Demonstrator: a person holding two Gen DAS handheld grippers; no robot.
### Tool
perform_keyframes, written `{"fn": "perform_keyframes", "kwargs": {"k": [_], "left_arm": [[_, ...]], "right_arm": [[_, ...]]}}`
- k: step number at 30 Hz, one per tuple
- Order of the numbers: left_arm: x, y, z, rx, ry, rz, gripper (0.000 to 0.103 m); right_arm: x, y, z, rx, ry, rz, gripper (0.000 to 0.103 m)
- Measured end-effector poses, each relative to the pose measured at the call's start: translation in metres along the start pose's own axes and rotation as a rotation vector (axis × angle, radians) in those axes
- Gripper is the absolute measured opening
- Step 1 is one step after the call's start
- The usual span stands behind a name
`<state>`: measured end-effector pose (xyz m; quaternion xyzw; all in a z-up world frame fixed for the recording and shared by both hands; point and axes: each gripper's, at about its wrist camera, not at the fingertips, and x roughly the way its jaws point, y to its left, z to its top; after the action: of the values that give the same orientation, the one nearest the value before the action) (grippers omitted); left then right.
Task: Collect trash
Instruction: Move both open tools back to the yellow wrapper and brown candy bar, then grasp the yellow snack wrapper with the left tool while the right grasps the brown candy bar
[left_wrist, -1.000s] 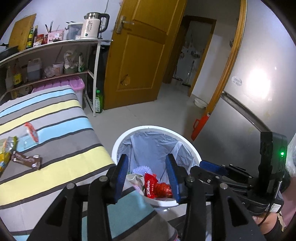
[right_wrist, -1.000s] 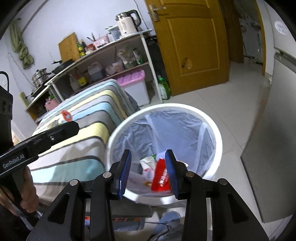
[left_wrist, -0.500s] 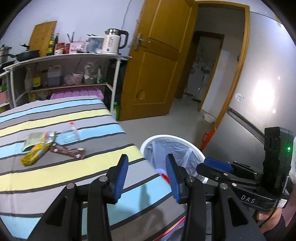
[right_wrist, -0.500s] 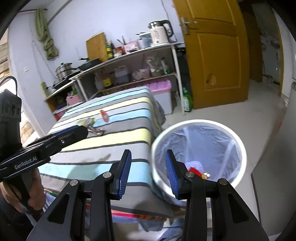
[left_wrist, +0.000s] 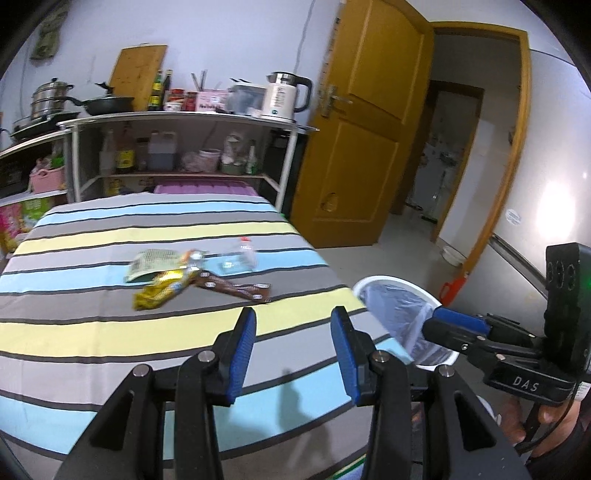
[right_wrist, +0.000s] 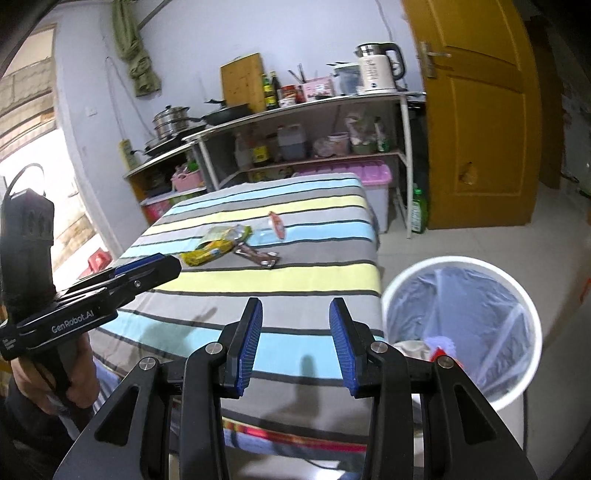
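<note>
Your left gripper hangs over the near edge of the striped surface, its jaws spread with nothing between them. Your right gripper sits over the same near edge, closer to the right corner, jaws likewise spread and empty.

The trash lies together near the middle of the surface, toward the right edge, well apart from both grippers. You have 4 pieces there: a yellow wrapper nearest you, a pale green packet just behind it and touching it, a brown wrapper stretching from the yellow one toward the right edge, and a clear plastic bottle with a red cap lying on its side on the blue stripe behind.

The white bin, lined with a grey bag, stands on the floor just beside the near right corner of the surface. In the right wrist view you can see some pale and red trash already at its bottom. A shelf rack with a kettle stands past the far edge.
</note>
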<state>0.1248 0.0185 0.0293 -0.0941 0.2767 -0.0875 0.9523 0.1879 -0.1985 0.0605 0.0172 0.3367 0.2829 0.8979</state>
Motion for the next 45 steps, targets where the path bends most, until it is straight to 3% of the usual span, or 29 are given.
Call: {"fn": "perform_keyframes", "kwargs": {"k": [11, 21, 24, 45], "left_arm": [[-0.005, 0.062, 0.006, -0.044, -0.019, 0.119, 0.051], [0.025, 0.097, 0.014, -0.048, 0.019, 0.174, 0.057], [0.038, 0.105, 0.017, -0.048, 0.040, 0.171, 0.059], [0.119, 0.122, 0.020, -0.056, 0.286, 0.188, 0.060]], "right_arm": [[0.041, 0.028, 0.019, -0.093, 0.037, 0.048, 0.039], [0.093, 0.039, 0.040, -0.172, 0.089, 0.061, 0.041], [0.110, 0.039, 0.045, -0.189, 0.108, 0.063, 0.047], [0.209, 0.034, 0.052, -0.291, 0.303, 0.081, 0.047]]}}
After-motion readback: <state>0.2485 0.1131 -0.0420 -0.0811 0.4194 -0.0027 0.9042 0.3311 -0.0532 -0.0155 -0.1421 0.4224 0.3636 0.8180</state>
